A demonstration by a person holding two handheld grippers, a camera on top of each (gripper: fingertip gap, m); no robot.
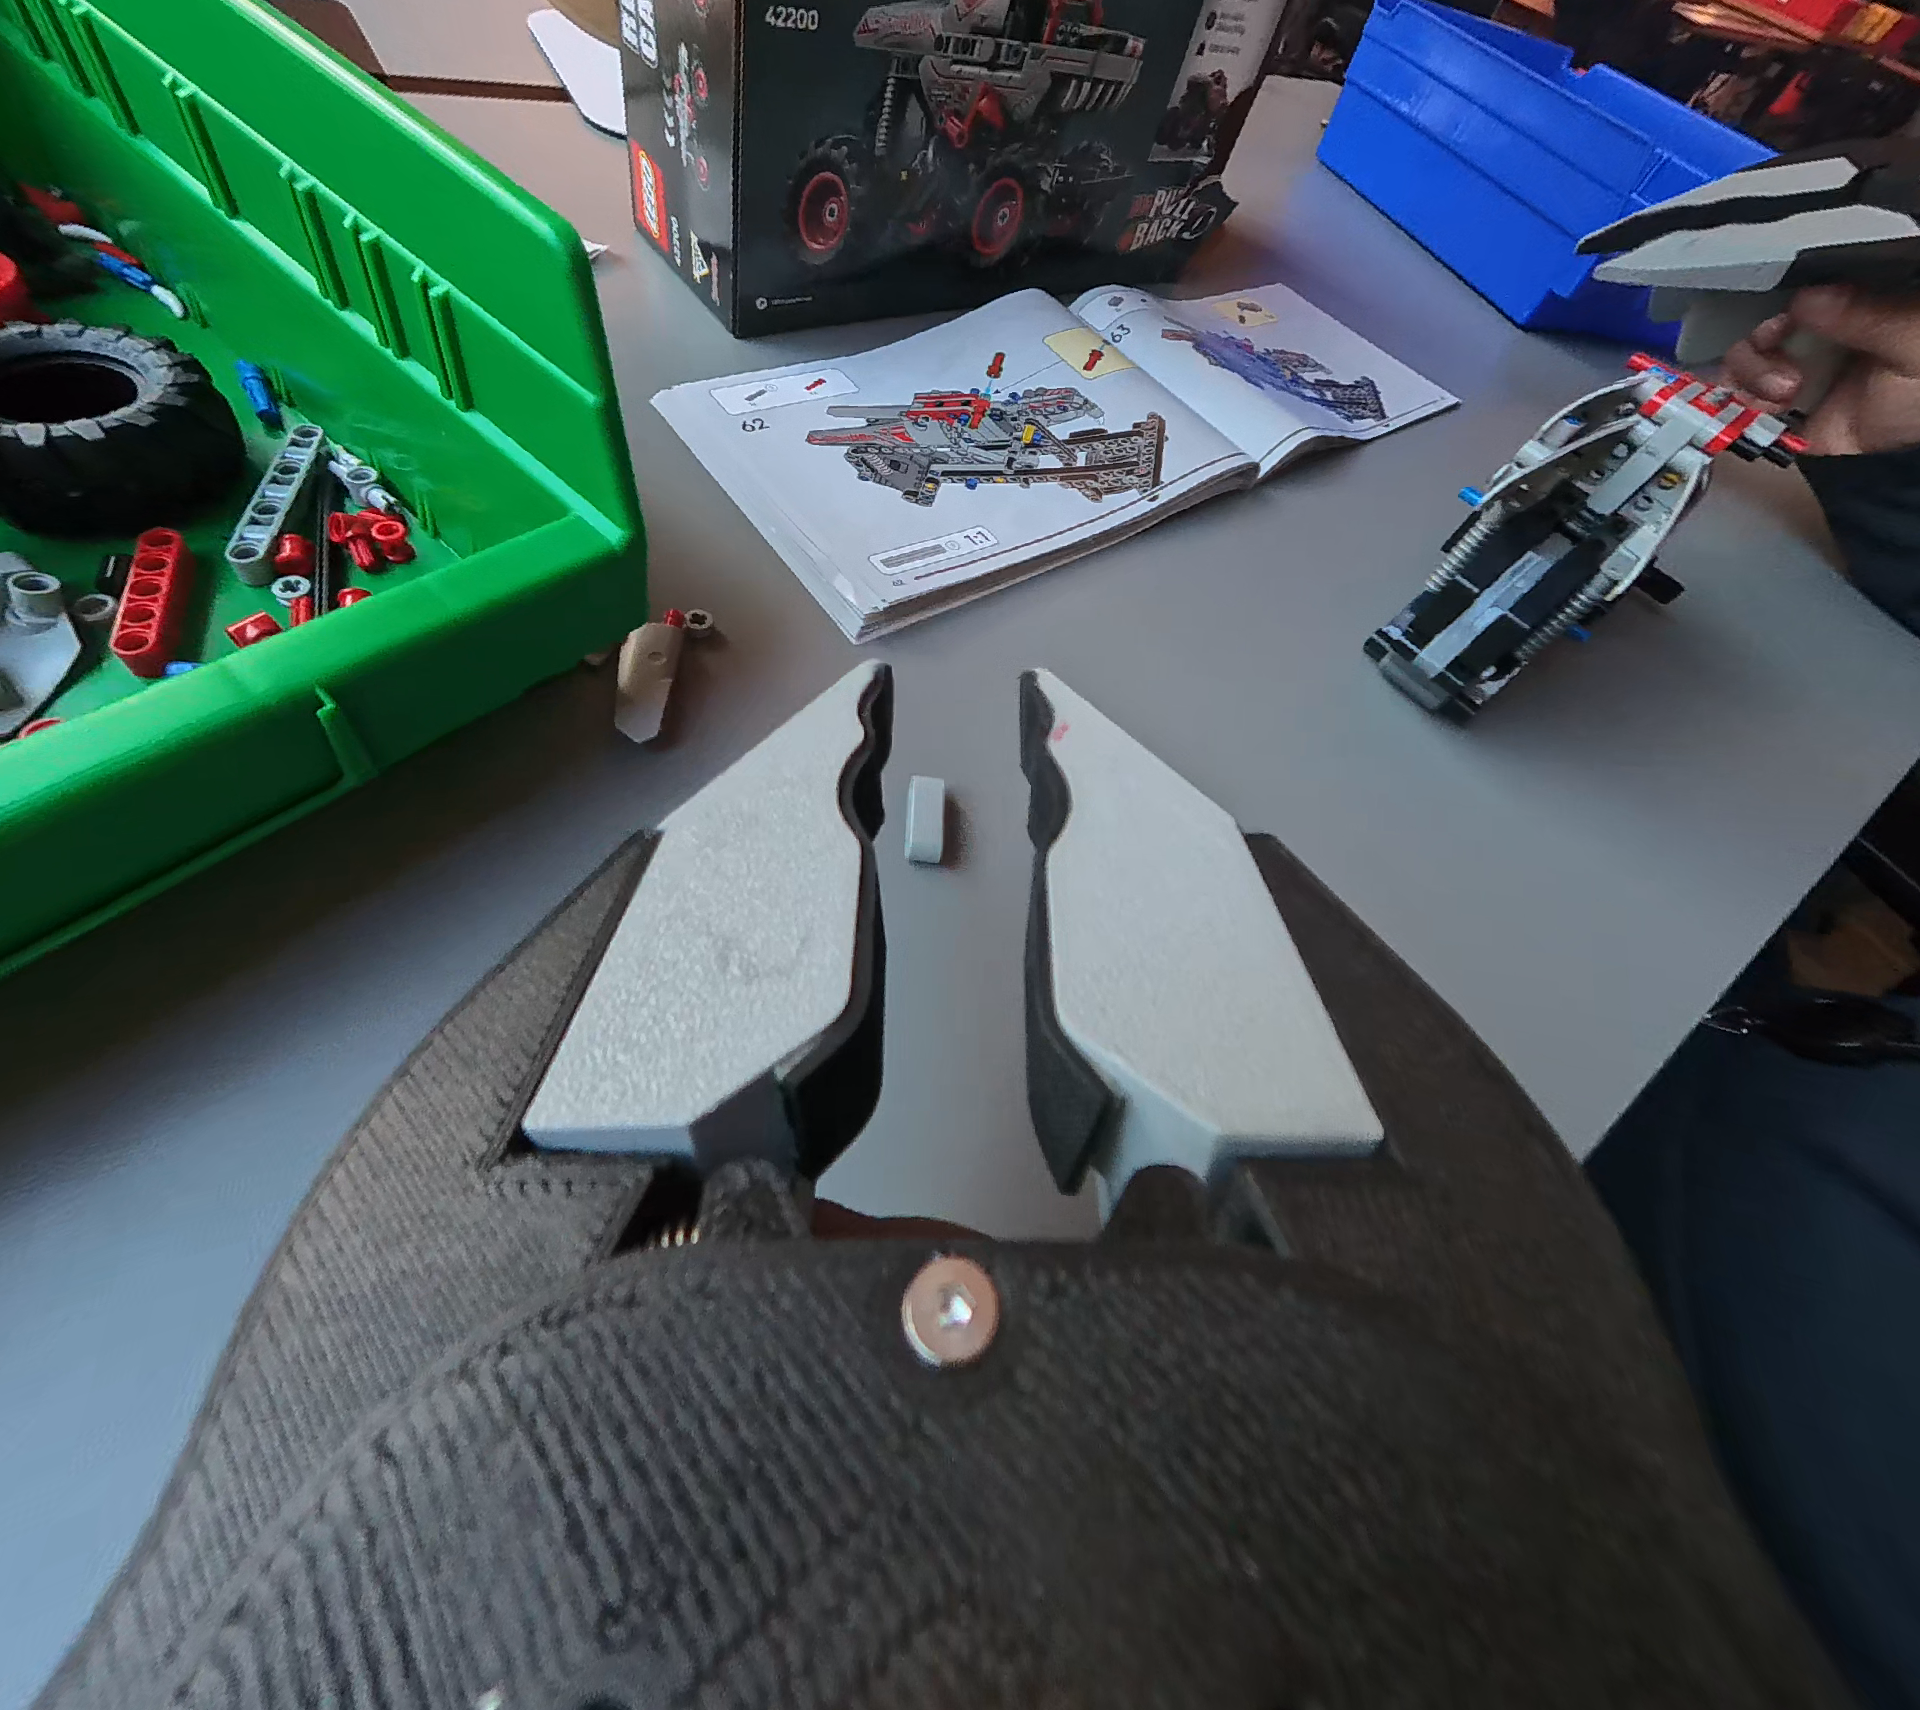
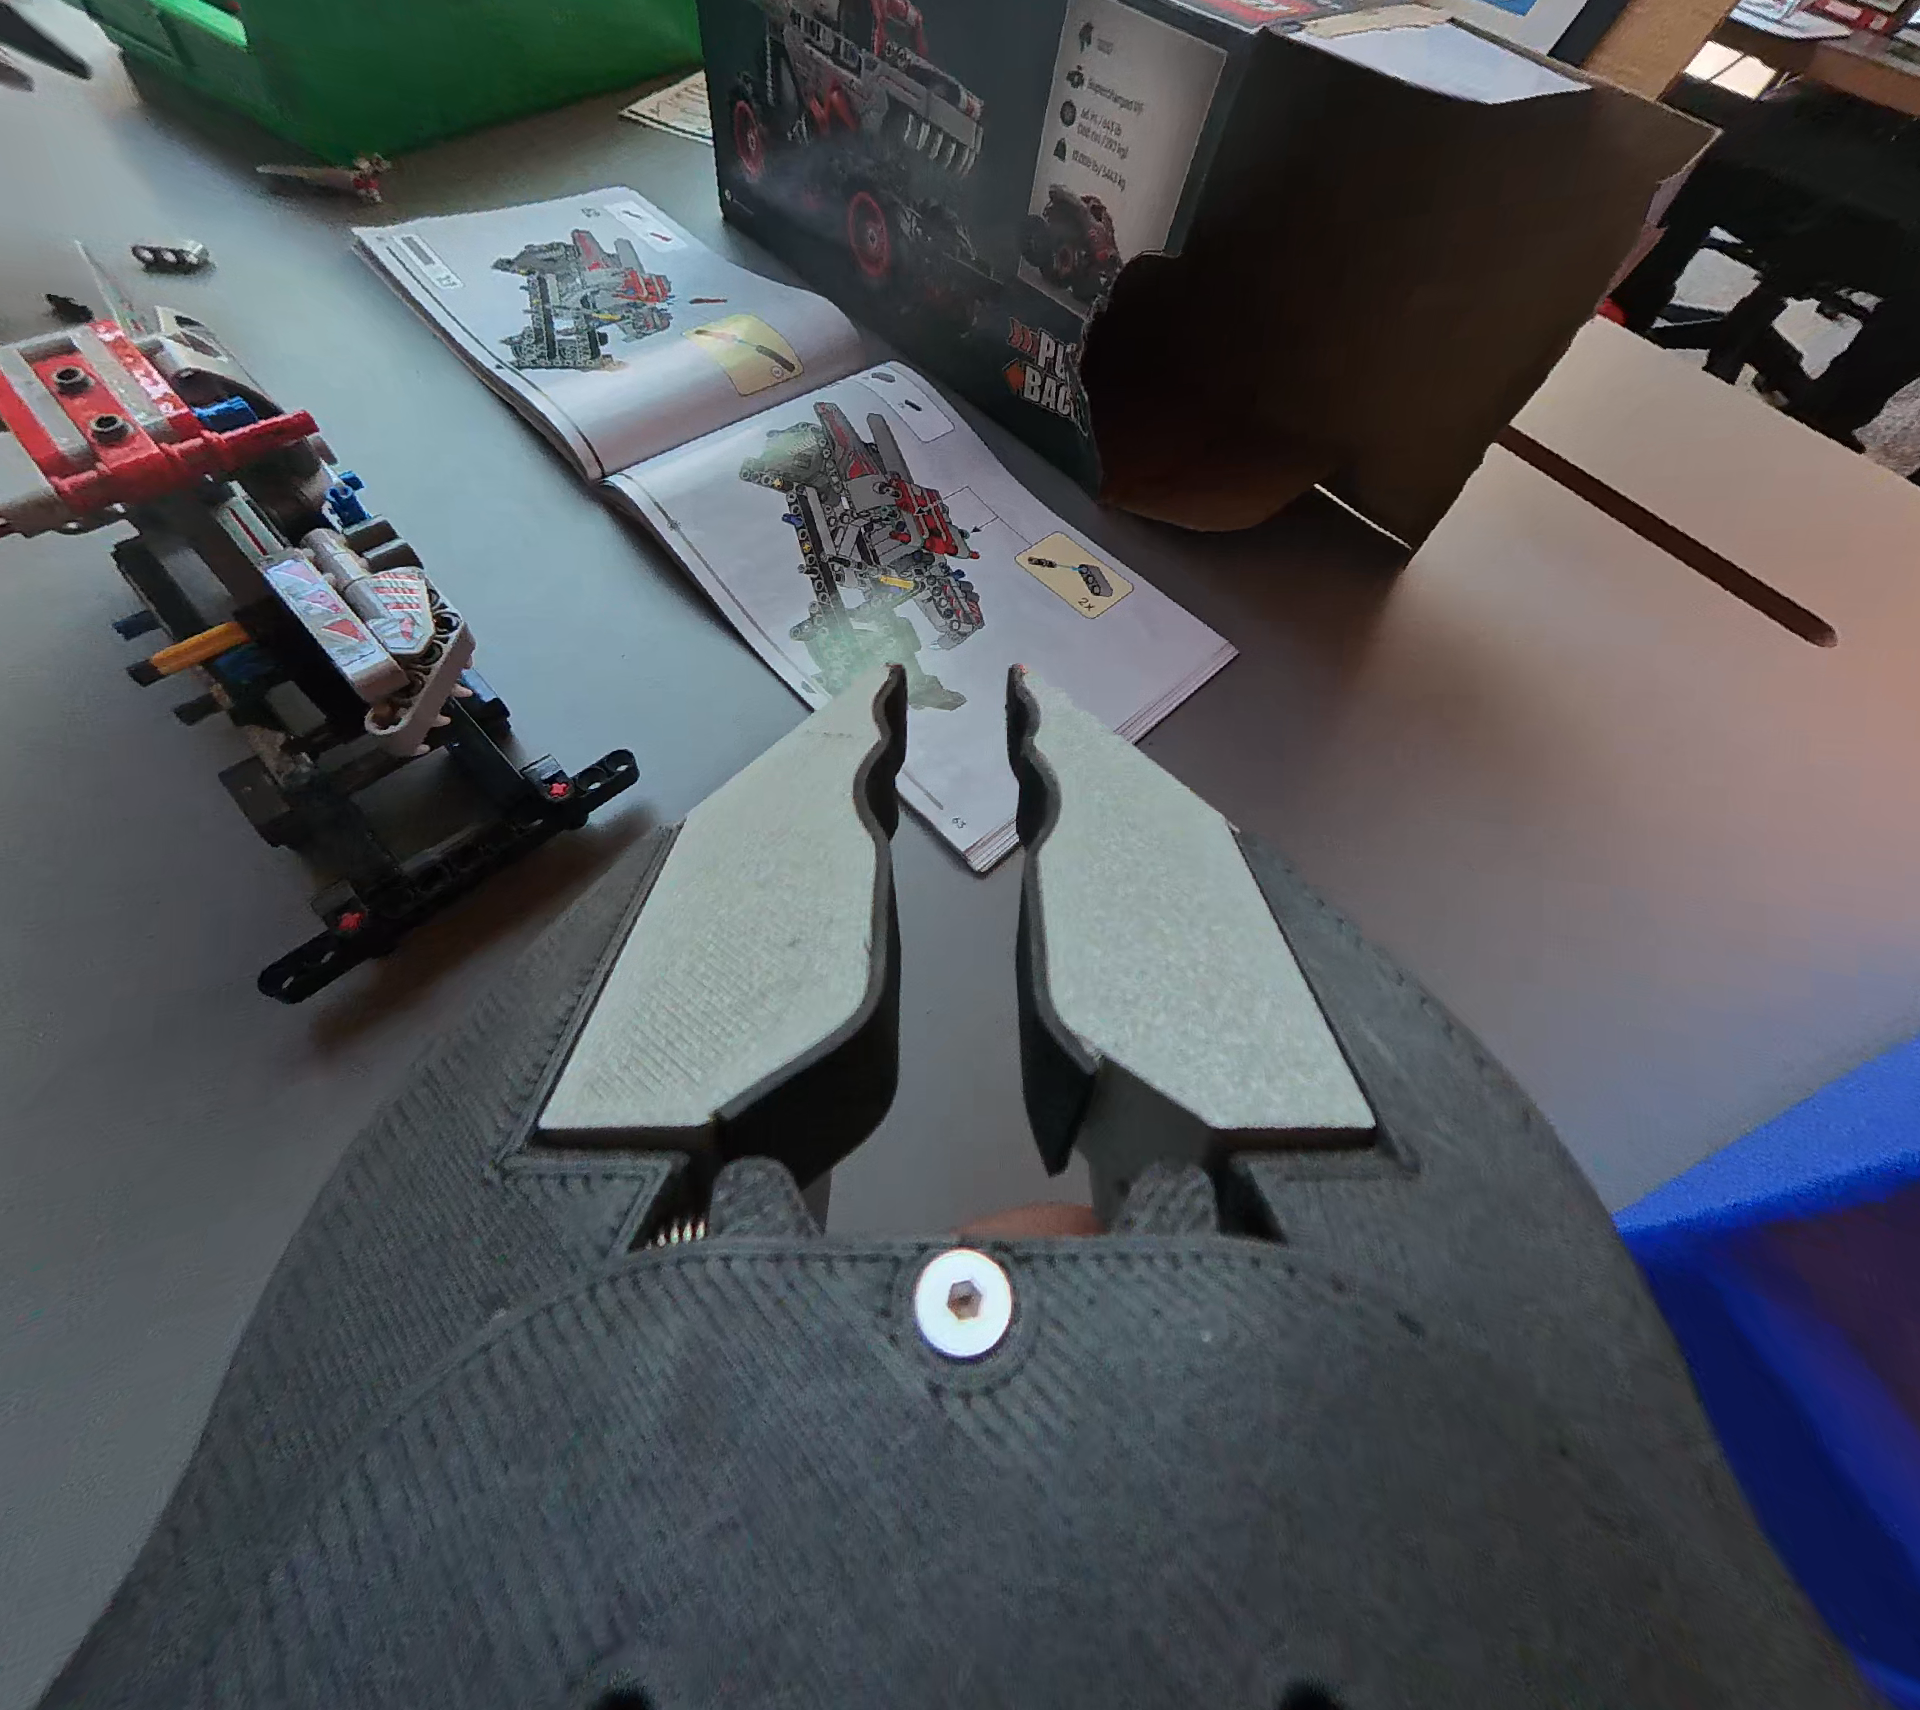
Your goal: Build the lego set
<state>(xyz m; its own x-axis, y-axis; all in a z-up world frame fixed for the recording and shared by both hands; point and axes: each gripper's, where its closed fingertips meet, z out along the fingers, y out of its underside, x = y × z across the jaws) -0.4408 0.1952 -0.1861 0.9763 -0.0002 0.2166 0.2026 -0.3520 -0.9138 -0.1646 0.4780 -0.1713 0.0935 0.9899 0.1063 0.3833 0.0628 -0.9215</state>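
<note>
My left gripper is open above the grey table, with a small light-grey piece lying on the table between its fingers, untouched. The half-built truck model lies on the table to the right; it also shows at the left of the right wrist view. My right gripper is open and empty, hovering over the near corner of the open instruction booklet. The right gripper also shows at the right edge of the left wrist view, above the model. The booklet lies in front of the set's box.
A green bin of loose parts and a tyre stands at the left. A beige piece with a red pin lies beside it. A blue bin stands at the back right. The table edge runs along the right. Tip to tip, the grippers are about 40 cm apart. The half-built truck model is about equally far from each gripper, around 20 cm.
</note>
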